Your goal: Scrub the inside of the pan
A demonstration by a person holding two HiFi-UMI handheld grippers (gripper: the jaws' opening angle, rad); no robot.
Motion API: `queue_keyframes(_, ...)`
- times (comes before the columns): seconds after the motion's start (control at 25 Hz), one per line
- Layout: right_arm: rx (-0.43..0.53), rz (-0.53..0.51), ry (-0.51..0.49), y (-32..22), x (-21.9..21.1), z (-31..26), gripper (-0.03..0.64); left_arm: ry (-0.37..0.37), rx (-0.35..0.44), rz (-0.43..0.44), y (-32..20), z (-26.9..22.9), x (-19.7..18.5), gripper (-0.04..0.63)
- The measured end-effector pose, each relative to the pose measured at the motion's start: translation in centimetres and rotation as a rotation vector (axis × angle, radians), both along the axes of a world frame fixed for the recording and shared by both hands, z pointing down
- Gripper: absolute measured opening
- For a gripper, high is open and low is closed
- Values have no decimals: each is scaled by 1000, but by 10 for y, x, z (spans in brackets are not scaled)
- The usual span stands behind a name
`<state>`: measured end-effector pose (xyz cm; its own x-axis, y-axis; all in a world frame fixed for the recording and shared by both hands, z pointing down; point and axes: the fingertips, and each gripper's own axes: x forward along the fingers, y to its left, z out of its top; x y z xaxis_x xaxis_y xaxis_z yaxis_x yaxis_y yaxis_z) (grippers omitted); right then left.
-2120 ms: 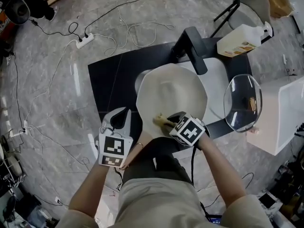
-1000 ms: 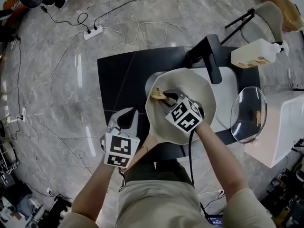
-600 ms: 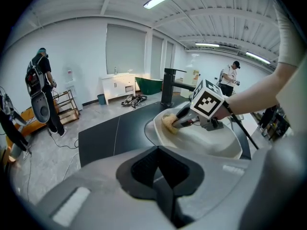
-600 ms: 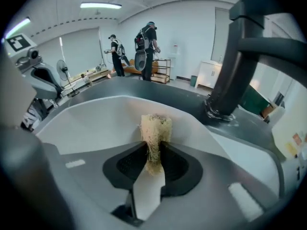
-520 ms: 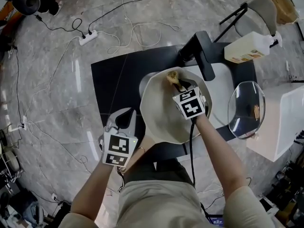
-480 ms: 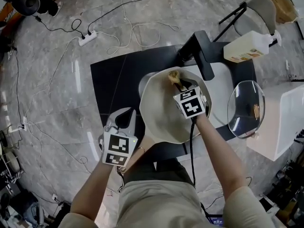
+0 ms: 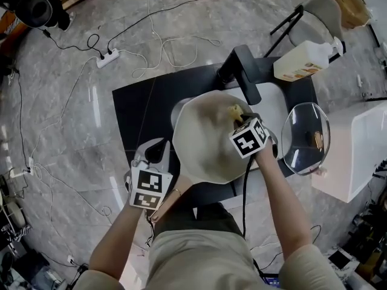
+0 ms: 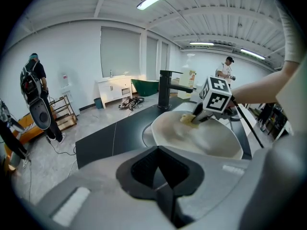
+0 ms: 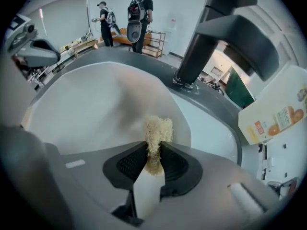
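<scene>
A cream pan (image 7: 208,141) sits tilted over the sink (image 7: 277,104), its pale handle (image 7: 179,185) running toward me. My right gripper (image 7: 240,118) reaches into the pan's far right side, shut on a tan fibrous scrubber (image 7: 234,110) that presses on the inner wall. The right gripper view shows the scrubber (image 9: 157,127) pinched between the jaws of the right gripper (image 9: 154,150) against the pan (image 9: 91,99). My left gripper (image 7: 158,154) is just left of the handle; in its own view the left gripper (image 8: 160,176) is shut with nothing seen between the jaws.
A black faucet (image 7: 240,72) rises behind the pan on the black counter (image 7: 142,110). A soap bottle (image 7: 302,59) lies at the back right, a glass lid (image 7: 306,136) leans to the right, next to a white cabinet (image 7: 357,150). Cables cross the floor.
The right gripper has swept the scrubber round the inside of the pan, from the near edge to the far left and now to the far right. The left gripper stays put.
</scene>
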<state>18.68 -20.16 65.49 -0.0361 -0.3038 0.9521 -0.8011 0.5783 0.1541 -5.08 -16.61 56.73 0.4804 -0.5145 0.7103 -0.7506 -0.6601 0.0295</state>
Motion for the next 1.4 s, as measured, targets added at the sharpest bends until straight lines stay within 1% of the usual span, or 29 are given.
queue_keyframes(0.2, -163, -72, 49, 39, 5, 2, 86, -6, -16, -10, 3, 4, -5, 2)
queue_keyframes(0.4, -329, -164, 56, 83, -3, 4, 86, -18, -11, -24, 3, 4, -12, 2)
queue_keyframes(0.56, -447, -261, 5, 115, -28, 9, 84, -16, -23, -27, 4, 9, -13, 2)
queue_keyframes(0.72, -523, -315, -110, 140, -64, 13, 84, -7, -32, -22, 8, 12, -9, 2)
queue_keyframes(0.84, -524, -363, -190, 146, -96, 14, 84, -3, -35, -22, 11, 14, -8, 2)
queue_keyframes(1.0, -459, -395, -267, 134, -136, 15, 84, 5, -37, -34, 13, 15, -12, 2)
queue_keyframes(1.12, -380, -345, -316, 107, -151, 15, 86, 9, -42, -41, 15, 17, -13, 2)
queue_keyframes(1.28, -298, -245, -456, 71, -163, 15, 89, 20, -68, -58, 22, 24, -14, 2)
queue_keyframes(1.4, -224, -187, -507, 44, -163, 14, 89, 29, -79, -75, 24, 26, -18, 2)
